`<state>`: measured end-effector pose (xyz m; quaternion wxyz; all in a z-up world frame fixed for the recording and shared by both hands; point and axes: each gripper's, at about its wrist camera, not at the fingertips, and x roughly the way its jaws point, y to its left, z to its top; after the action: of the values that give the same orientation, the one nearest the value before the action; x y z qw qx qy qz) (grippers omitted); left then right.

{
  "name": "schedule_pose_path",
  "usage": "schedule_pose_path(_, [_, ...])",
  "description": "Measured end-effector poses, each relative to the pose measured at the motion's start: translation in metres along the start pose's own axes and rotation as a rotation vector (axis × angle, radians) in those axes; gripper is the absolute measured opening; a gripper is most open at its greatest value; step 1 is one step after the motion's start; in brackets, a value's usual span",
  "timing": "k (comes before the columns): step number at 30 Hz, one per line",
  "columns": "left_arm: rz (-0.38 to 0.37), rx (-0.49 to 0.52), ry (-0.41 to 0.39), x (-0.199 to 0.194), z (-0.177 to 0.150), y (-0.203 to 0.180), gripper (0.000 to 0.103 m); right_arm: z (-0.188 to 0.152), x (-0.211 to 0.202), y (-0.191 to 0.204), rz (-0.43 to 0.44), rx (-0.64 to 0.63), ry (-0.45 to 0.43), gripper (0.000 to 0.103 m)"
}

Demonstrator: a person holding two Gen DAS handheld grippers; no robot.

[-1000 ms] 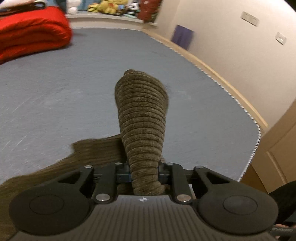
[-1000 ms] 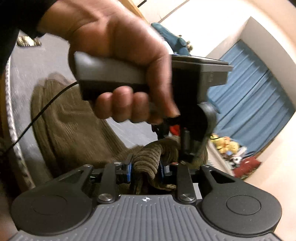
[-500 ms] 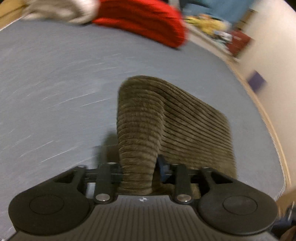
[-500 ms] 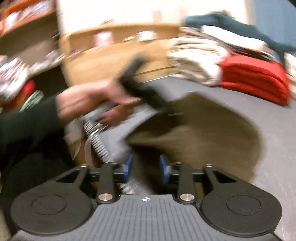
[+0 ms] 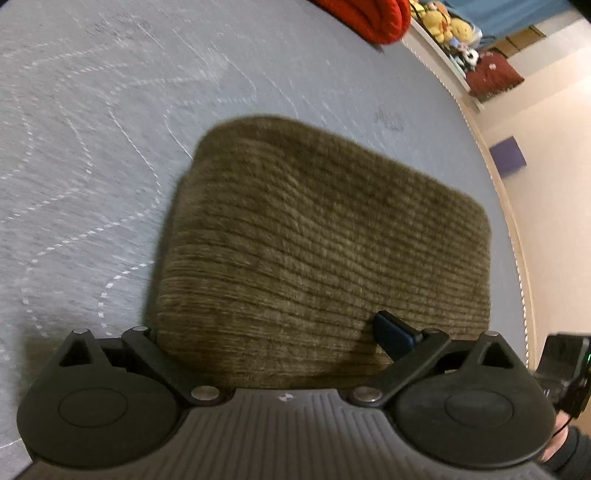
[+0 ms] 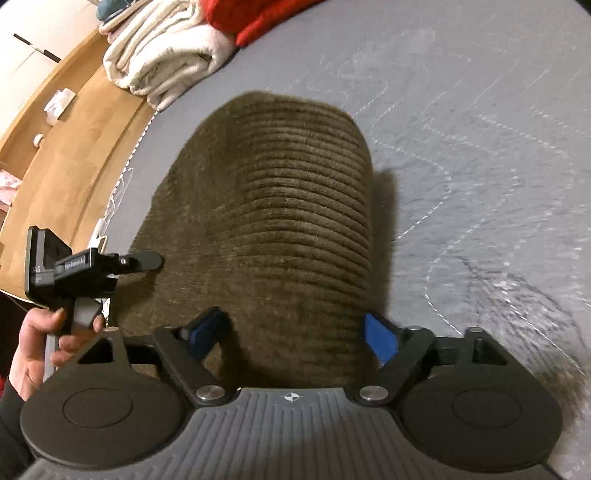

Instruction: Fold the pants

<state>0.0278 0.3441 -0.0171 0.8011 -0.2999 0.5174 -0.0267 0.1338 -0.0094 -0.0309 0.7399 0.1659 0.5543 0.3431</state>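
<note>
The olive-brown corduroy pants (image 5: 321, 236) lie folded in a thick rectangle on the grey bed cover (image 5: 110, 110). My left gripper (image 5: 273, 332) is open, its jaws spread wide over the near edge of the pants; only its right blue pad (image 5: 393, 334) shows. In the right wrist view the pants (image 6: 280, 206) lie the same way, with a raised fold near me. My right gripper (image 6: 295, 328) is open, its blue pads either side of that fold. The left gripper (image 6: 142, 260) shows at the left of this view, held in a hand.
A red folded blanket (image 5: 369, 14) and soft toys (image 5: 450, 26) lie at the far end of the bed. White folded blankets (image 6: 162, 55) sit by the wooden bed frame (image 6: 74, 140). The bed's edge and a wall (image 5: 546, 166) run along the right.
Both grippers have opened and let go of the pants. The pants, held bunched up before, now lie folded flat on the bed.
</note>
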Motion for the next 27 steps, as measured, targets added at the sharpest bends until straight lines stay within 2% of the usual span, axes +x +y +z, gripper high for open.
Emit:
schedule_pose_path(2, [0.004, 0.009, 0.000, 0.011, 0.000, -0.004, 0.095, 0.007, 0.009, 0.006, -0.013, 0.002, 0.015, 0.084])
schedule_pose_path(4, [0.041, 0.031, -0.011, 0.017, 0.000, -0.014, 0.089, 0.007, 0.014, 0.013, -0.042, -0.023, 0.004, 0.074])
schedule_pose_path(6, [0.081, 0.036, -0.016, 0.015, 0.003, -0.027, 0.082, 0.006, 0.015, 0.021, -0.075, -0.056, -0.018, 0.056])
schedule_pose_path(8, [0.123, 0.058, -0.023, 0.011, 0.003, -0.041, 0.072, 0.007, 0.008, 0.025, -0.071, -0.071, -0.041, 0.043])
schedule_pose_path(9, [0.133, 0.062, -0.032, 0.009, 0.003, -0.046, 0.066, 0.008, 0.004, 0.027, -0.063, -0.079, -0.052, 0.040])
schedule_pose_path(12, [0.103, 0.071, -0.059, 0.004, 0.007, -0.070, 0.056, 0.008, -0.017, 0.031, -0.059, -0.089, -0.099, 0.038])
schedule_pose_path(16, [0.035, 0.130, -0.092, 0.014, 0.013, -0.117, 0.055, 0.018, -0.060, 0.016, -0.071, -0.067, -0.174, 0.038])
schedule_pose_path(20, [-0.069, 0.155, -0.111, 0.041, 0.023, -0.161, 0.055, 0.036, -0.111, -0.009, -0.096, -0.146, -0.224, 0.038])
schedule_pose_path(22, [-0.109, 0.166, -0.115, 0.054, 0.025, -0.183, 0.054, 0.047, -0.130, -0.022, -0.102, -0.179, -0.232, 0.038])
schedule_pose_path(27, [-0.174, 0.224, -0.155, 0.086, 0.029, -0.225, 0.054, 0.078, -0.168, -0.075, -0.107, -0.150, -0.245, 0.039])
